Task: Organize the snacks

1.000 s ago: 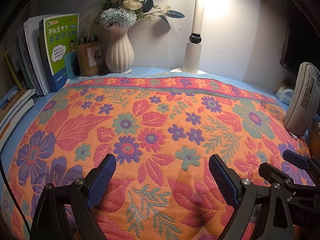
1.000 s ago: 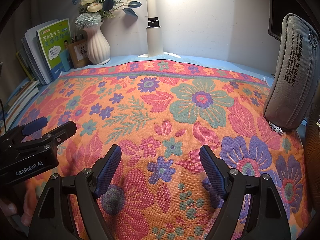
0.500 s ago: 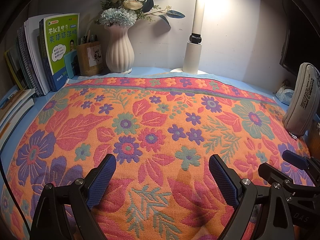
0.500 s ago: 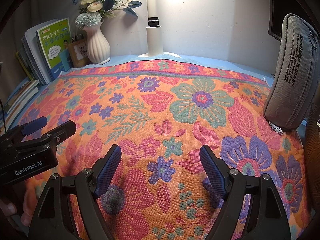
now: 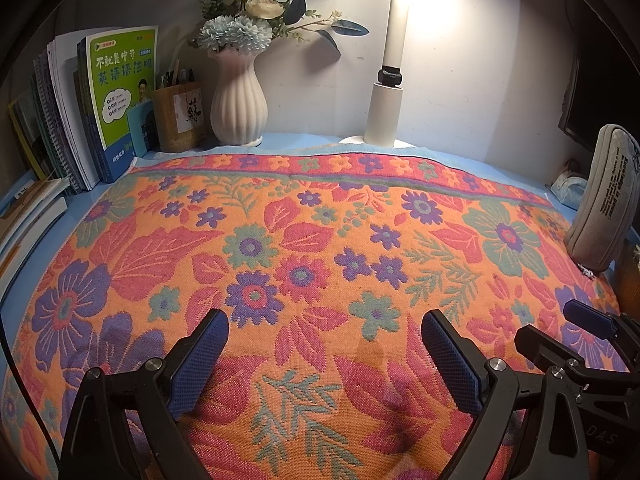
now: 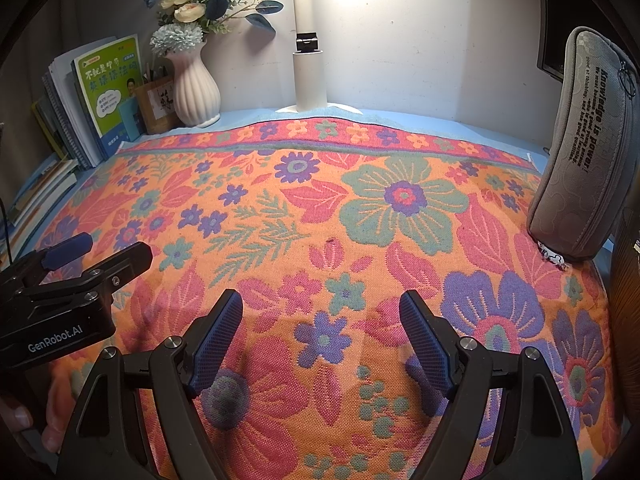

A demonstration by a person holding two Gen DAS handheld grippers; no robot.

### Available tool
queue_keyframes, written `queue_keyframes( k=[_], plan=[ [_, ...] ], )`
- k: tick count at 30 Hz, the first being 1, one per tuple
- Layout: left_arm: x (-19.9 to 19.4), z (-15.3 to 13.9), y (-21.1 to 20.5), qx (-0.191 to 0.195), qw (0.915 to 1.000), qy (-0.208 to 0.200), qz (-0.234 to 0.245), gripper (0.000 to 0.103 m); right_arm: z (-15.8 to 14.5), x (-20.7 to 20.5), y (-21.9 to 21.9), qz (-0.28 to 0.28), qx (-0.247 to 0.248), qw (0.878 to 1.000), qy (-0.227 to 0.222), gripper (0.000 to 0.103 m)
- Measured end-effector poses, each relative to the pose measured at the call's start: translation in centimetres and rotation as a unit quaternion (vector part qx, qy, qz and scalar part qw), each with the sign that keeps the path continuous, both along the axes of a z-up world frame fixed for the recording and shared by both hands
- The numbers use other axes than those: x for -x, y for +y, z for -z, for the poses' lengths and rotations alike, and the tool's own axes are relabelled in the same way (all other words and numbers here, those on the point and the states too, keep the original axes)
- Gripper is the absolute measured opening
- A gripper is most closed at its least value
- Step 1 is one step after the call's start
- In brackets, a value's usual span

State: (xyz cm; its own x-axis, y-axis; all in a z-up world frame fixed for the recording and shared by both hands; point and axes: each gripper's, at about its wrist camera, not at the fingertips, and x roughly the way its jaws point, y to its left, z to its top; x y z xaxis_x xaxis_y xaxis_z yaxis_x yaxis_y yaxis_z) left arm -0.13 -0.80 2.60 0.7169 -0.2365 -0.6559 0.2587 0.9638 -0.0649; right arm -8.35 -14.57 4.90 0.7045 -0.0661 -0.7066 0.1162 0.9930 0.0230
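Note:
No snack shows in either view. My left gripper (image 5: 325, 344) hovers open over the flowered cloth (image 5: 304, 240), with nothing between its blue pads. My right gripper (image 6: 321, 324) is open too, above the same cloth (image 6: 360, 208), and holds nothing. In the right wrist view the left gripper (image 6: 96, 250) reaches in from the left edge, with a person's fingertips (image 6: 24, 420) below it. The right gripper (image 5: 560, 326) appears at the lower right of the left wrist view.
Along the back wall stand books (image 5: 116, 100), a brown pen holder (image 5: 180, 116), a white vase with flowers (image 5: 239, 104) and a lit lamp post (image 5: 386, 112). A grey pencil case (image 6: 588, 152) leans at the right edge; a dark screen (image 5: 588, 92) hangs behind.

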Motion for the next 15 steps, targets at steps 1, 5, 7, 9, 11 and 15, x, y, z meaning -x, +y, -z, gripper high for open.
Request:
queue_keyframes(
  k=[1, 5, 7, 9, 11, 15],
  plan=[
    [-0.05, 0.0, 0.05, 0.0, 1.0, 0.0, 0.0, 0.096, 0.02, 0.05, -0.01, 0.0, 0.0, 1.0, 0.0, 0.081],
    [-0.11, 0.0, 0.11, 0.0, 1.0, 0.0, 0.0, 0.096, 0.0, 0.01, 0.0, 0.0, 0.0, 1.0, 0.0, 0.081],
    [-0.09, 0.01, 0.08, 0.0, 1.0, 0.0, 0.0, 0.096, -0.01, 0.01, 0.01, 0.0, 0.0, 1.0, 0.0, 0.081],
    [-0.06, 0.02, 0.05, 0.0, 1.0, 0.0, 0.0, 0.096, -0.01, 0.02, 0.01, 0.0, 0.0, 1.0, 0.0, 0.081],
    [-0.09, 0.02, 0.07, 0.0, 1.0, 0.001, 0.0, 0.096, -0.01, 0.03, 0.03, 0.0, 0.0, 1.0, 0.0, 0.081],
    [-0.07, 0.02, 0.04, 0.0, 1.0, 0.001, 0.0, 0.096, -0.07, -0.03, 0.1, -0.001, 0.0, 1.0, 0.0, 0.081]
  ],
)
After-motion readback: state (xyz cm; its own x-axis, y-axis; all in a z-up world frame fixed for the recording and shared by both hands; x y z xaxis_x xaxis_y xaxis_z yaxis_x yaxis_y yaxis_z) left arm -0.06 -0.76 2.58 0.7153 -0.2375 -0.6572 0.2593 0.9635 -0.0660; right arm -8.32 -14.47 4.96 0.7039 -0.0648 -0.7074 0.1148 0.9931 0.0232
